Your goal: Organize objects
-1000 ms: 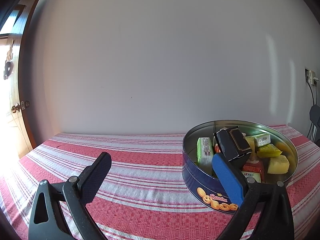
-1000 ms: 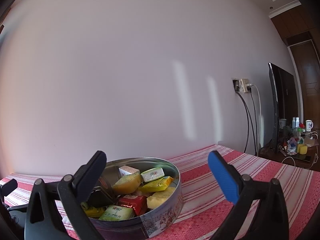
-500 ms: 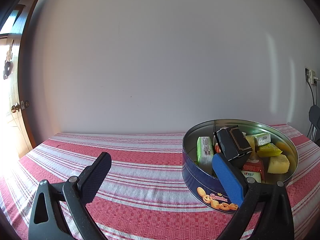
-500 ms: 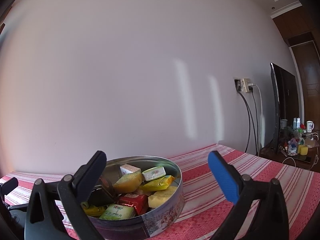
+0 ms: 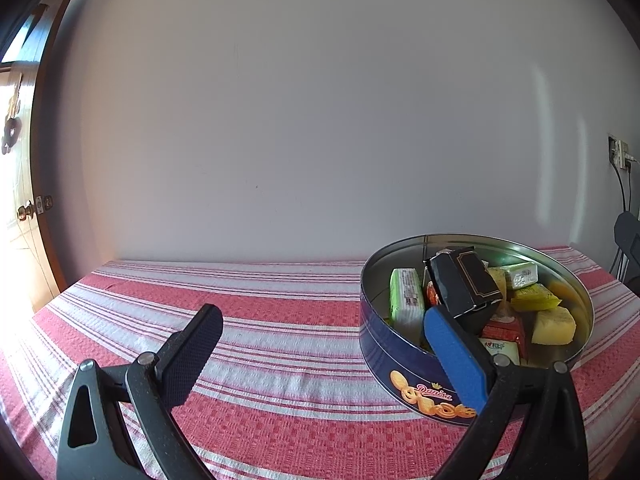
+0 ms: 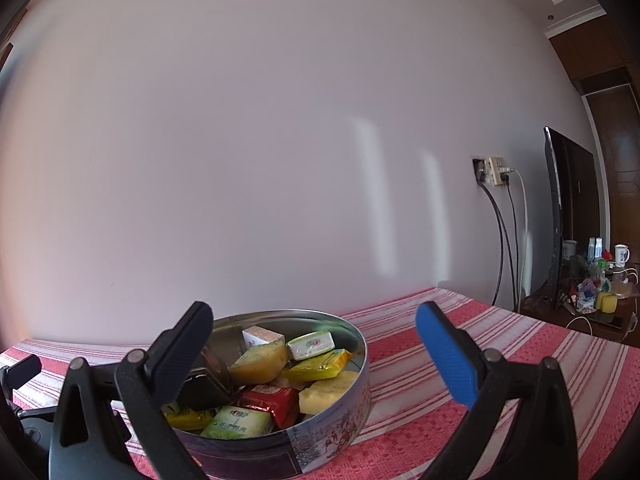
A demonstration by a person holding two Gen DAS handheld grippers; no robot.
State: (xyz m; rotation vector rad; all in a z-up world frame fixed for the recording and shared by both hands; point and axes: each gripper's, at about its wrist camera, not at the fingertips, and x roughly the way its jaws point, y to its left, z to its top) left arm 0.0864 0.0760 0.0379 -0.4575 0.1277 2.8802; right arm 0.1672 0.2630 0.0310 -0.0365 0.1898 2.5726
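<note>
Both the left gripper [image 5: 320, 344] and the right gripper [image 6: 312, 344] hang with jaws spread wide, grasping nothing. Wrapped snacks [image 6: 320, 368] and a black box [image 5: 464, 284] fill the round tin [image 5: 400, 360] on the striped cloth [image 5: 260, 320].

One tin [image 5: 384, 344]. One black box [image 5: 464, 284]. Two tools [image 5: 320, 350] [image 6: 316, 354]. One counter [image 5: 280, 320]. Packets in tin: roughly ten, exact count unclear.

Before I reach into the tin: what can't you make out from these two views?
- cookie tin floor: both views, covered by packets.
- black box lower end: left view, behind the left gripper blue finger; right view, behind the right gripper black finger.
- Packet labels: too small.
- Near table edge: cut off by frame.
</note>
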